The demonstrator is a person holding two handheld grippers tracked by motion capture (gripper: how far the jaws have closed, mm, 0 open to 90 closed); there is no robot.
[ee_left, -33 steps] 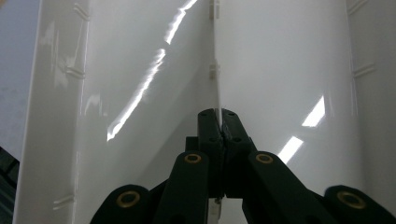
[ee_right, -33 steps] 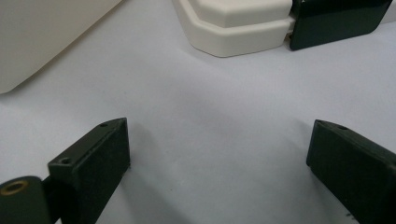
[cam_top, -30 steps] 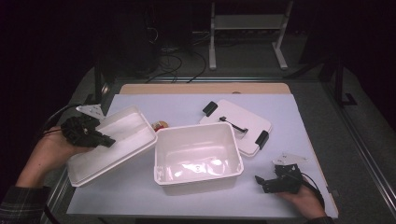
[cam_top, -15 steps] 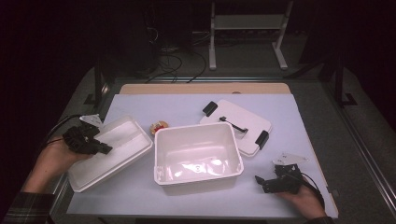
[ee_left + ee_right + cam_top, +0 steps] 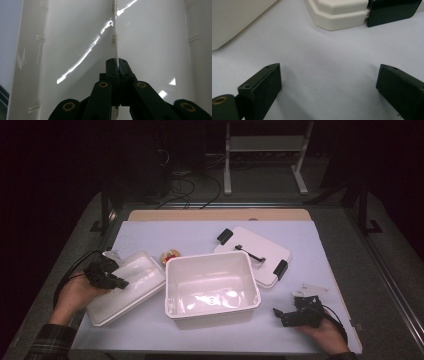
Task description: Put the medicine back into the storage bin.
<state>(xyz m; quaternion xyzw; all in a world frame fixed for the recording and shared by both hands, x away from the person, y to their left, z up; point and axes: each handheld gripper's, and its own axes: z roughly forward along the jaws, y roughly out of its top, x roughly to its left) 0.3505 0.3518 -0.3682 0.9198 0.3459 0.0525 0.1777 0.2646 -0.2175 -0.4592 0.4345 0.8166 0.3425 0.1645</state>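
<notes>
Your left hand-held gripper (image 5: 116, 281) clamps the white tray's (image 5: 131, 285) divider, lifted out beside the bin (image 5: 212, 289); setting down remains; your right hand-held gripper (image 5: 281, 315) idles open.

Both grippers are black. The left gripper (image 5: 117, 65) has linkage arms with brass-coloured pivot bushings and small screw holes near the jaw tips. The right gripper (image 5: 278, 314) carries a grey three-cornered plate. A black cable trails from each. The sleeve (image 5: 50, 342) at lower left is plaid.

It looked like a dark lab room. A table (image 5: 150, 232) with a pale cover stood alone, cables (image 5: 192, 187) lay on the floor, and a white metal stand (image 5: 262, 150) stood behind.
</notes>
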